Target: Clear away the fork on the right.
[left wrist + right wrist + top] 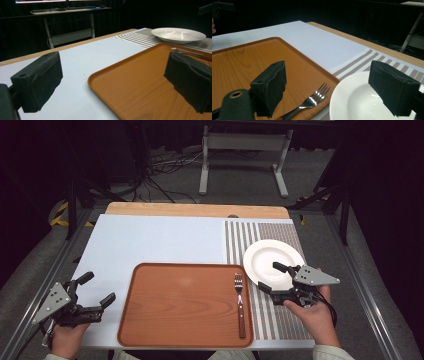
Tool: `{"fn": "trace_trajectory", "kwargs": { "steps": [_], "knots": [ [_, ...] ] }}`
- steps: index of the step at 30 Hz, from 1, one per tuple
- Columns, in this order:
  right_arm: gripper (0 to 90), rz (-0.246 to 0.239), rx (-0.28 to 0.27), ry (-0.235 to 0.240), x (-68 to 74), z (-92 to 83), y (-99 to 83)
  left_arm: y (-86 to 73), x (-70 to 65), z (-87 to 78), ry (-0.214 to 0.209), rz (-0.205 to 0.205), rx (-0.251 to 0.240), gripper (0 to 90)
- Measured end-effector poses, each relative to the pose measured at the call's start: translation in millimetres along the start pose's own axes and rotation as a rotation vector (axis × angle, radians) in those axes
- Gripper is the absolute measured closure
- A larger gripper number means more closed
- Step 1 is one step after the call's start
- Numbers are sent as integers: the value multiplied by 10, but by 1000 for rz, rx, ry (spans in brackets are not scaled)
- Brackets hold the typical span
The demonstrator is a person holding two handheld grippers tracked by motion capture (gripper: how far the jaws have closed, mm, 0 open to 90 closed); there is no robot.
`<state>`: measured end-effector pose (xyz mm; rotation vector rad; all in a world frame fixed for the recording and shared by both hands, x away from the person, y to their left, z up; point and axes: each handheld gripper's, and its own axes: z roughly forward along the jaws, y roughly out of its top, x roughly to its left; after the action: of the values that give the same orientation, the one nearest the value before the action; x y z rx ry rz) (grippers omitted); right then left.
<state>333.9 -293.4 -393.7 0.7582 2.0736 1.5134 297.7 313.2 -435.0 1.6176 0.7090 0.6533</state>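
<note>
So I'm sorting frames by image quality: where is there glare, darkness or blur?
High view: evenly lit table, dark surroundings, a faint sheen on the tray. Left gripper view: bright streaks of glare in the plate, black background, near jaws soft. Right gripper view: the fork tines glint, the near jaws are blurred, the backdrop is dark.

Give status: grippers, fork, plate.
Left gripper open, off tray. Right gripper open at plate rim. Fork on tray, untouched.
</note>
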Motion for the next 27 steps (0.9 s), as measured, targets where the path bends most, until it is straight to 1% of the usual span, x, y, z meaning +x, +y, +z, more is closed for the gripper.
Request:
{"fn": "trace_trajectory", "kwargs": {
  "steps": [5, 6, 8, 12, 17, 21, 27],
  "knots": [
    [153, 3, 1, -14, -21, -47, -115, -3, 6, -2, 1, -2, 2, 24],
    [149, 7, -5, -13, -26, -57, -143, -4, 6, -1, 1, -3, 2, 23],
    [143, 20, 0, -17, -31, -76, -183, -4, 5, 0, 1, -2, 2, 24],
    [143, 28, -1, -22, -42, -103, -242, -5, 7, 3, 0, -1, 4, 24],
    [143, 54, -18, -26, -46, -129, -336, -11, 7, 4, 3, -8, 1, 23],
    [143, 60, -11, -30, -53, -137, -411, -14, 17, -1, 0, -6, 9, 24],
    [142, 96, -27, -33, -70, -147, -512, -24, 16, 9, 1, -10, 5, 23]
  ]
}}
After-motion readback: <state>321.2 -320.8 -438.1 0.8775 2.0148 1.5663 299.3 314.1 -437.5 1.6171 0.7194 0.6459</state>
